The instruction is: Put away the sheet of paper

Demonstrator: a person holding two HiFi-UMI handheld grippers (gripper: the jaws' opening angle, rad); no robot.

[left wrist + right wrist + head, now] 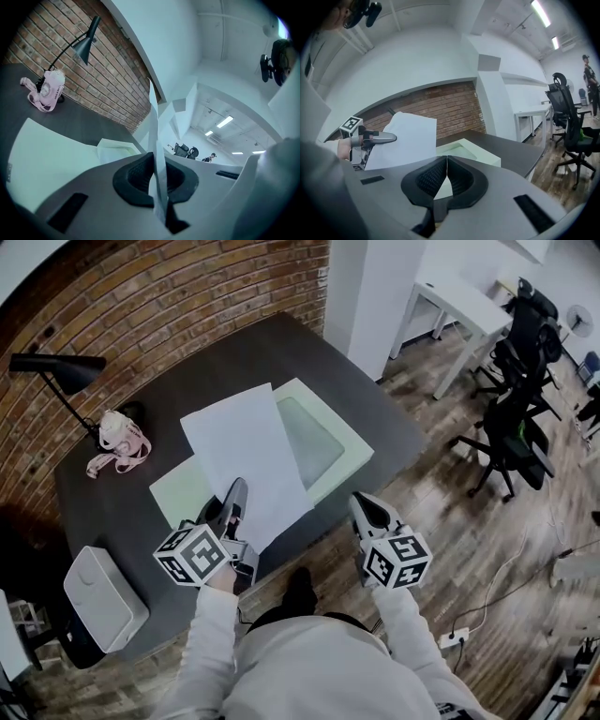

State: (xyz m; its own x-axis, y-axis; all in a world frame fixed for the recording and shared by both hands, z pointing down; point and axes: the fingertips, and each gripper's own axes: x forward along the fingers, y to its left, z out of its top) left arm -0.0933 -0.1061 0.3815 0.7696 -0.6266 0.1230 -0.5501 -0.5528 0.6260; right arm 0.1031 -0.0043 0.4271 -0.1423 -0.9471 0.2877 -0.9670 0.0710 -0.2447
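Over the table (375, 418), left tongs (237, 489) pinch a plain white sheet of paper (246, 448); right tongs (362, 504) pressed together.

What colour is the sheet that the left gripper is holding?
Plain white, no print visible; the sheet of paper shows best in the head view.

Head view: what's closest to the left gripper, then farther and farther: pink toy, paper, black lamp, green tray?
1. Sheet of paper, in the left gripper.
2. Green tray, just beyond, mid-desk.
3. Pink toy, left, by the wall.
4. Black lamp, far left corner.
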